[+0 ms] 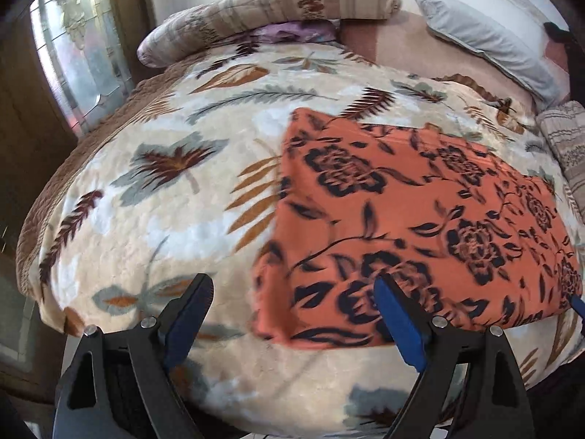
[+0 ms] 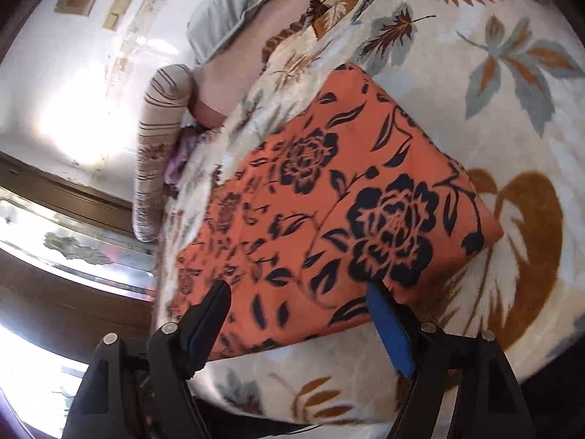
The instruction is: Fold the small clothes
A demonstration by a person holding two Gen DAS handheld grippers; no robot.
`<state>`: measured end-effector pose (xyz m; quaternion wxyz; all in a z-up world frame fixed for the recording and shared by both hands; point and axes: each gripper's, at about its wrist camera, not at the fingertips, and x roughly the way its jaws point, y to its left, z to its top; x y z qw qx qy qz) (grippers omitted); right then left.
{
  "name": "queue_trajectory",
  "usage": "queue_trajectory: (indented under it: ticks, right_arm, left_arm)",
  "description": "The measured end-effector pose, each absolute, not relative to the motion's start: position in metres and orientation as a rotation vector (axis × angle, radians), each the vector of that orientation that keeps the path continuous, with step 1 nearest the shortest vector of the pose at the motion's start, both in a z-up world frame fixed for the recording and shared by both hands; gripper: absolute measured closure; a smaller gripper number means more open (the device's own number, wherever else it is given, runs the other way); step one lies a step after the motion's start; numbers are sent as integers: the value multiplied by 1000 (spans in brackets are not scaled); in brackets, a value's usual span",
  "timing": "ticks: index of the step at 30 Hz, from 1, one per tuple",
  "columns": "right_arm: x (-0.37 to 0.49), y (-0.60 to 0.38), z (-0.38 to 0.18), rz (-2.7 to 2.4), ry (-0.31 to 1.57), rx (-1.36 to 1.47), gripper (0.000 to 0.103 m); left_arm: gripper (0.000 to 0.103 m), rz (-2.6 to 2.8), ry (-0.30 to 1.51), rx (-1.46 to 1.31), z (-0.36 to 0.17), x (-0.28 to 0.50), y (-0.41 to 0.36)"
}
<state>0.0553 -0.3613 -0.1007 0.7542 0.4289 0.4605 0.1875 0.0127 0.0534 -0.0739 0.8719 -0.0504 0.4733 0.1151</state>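
Note:
An orange garment with a dark floral print (image 1: 413, 219) lies flat as a folded rectangle on the leaf-patterned blanket (image 1: 175, 226). My left gripper (image 1: 292, 289) is open and empty, hovering above the garment's near left corner. In the right wrist view the same garment (image 2: 329, 226) lies tilted across the blanket (image 2: 512, 117). My right gripper (image 2: 298, 292) is open and empty above the garment's near edge. A blue tip of the right gripper shows at the right edge of the left wrist view (image 1: 578, 307).
The bed holds a striped bolster (image 1: 270, 18) at the far side, a grey pillow (image 1: 482, 36) at the far right, and a second striped cushion (image 1: 566, 139). A window (image 1: 73, 58) is to the left. The bed edge drops off at the left and near sides.

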Motion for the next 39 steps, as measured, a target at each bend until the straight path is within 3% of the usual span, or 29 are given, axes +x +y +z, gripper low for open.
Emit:
queue_trajectory:
  ticks: [6, 11, 14, 15, 16, 17, 18, 19, 24, 25, 27, 28, 39]
  right_arm:
    - [43, -369, -147, 326, 1076, 1145, 24]
    - [65, -391, -155, 225, 958, 1259, 24]
    - [73, -396, -159, 188, 929, 1302, 24]
    - [75, -393, -157, 190, 924, 1271, 34]
    - [77, -391, -153, 185, 929, 1222, 53]
    - [76, -395, -154, 180, 948, 1208, 64]
    - [76, -398, -157, 171, 969, 1208, 74]
    - [76, -398, -160, 165, 972, 1214, 74]
    - [75, -395, -154, 155, 983, 1216, 68]
    - [71, -396, -155, 151, 975, 1219, 52]
    - [70, -395, -154, 176, 943, 1252, 36]
    - [68, -395, -151, 165, 941, 1250, 33]
    - [79, -391, -151, 152, 934, 1199, 32]
  left_arm:
    - [13, 119, 994, -20, -75, 53, -9]
    - [13, 53, 1111, -41, -109, 77, -39]
    - [10, 74, 1079, 3, -114, 76, -45]
    - [10, 71, 1082, -7, -113, 77, -44]
    - [10, 68, 1088, -16, -114, 78, -43]
    - [10, 65, 1090, -16, -114, 79, -43]
    - [10, 64, 1089, -11, -114, 79, -43]
    - [9, 65, 1086, -9, -115, 79, -44]
    - [10, 72, 1085, -12, -112, 77, -42]
    - [10, 73, 1086, -19, -110, 76, -41]
    - [10, 71, 1081, -36, -105, 75, -40]
    - [10, 69, 1076, -39, -103, 75, -40]
    - [10, 51, 1069, -34, -98, 81, -48]
